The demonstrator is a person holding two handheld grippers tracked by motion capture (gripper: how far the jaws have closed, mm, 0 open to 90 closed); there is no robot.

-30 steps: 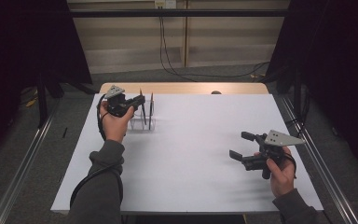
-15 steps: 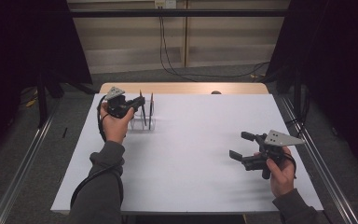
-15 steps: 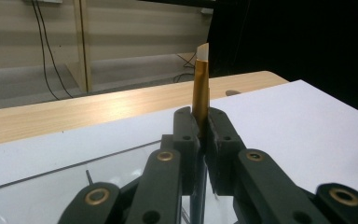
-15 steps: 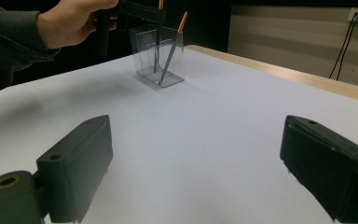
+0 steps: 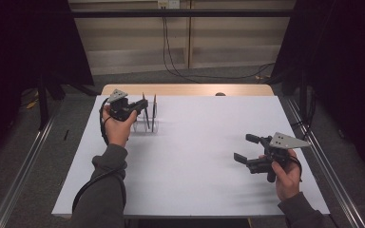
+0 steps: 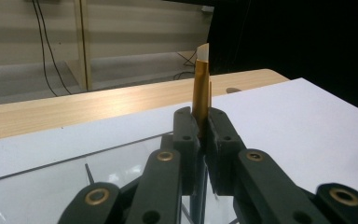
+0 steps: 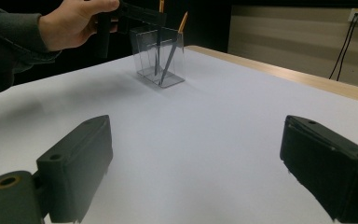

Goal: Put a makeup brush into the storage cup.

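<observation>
Slim gold-topped pen [image 6: 202, 88] upright, clamped in left gripper [image 6: 200, 133] jaws over clear plastic rectangular holder [image 5: 148, 124] at worktop [image 5: 195, 156] far-left, second dark pen [image 7: 173, 44] leaning inside holder, right gripper [image 5: 248, 148] jaws wide apart, empty, well apart near right edge.

Nothing has visibly moved; left gripper [image 5: 140, 104] still pinches the pencil [image 6: 201, 88]

Left gripper [image 6: 203, 122]: jaws closed on upright gold pen [image 6: 202, 88], white-tipped; clear holder [image 6: 51, 186] below; white table sheet [image 6: 307, 121].
</observation>
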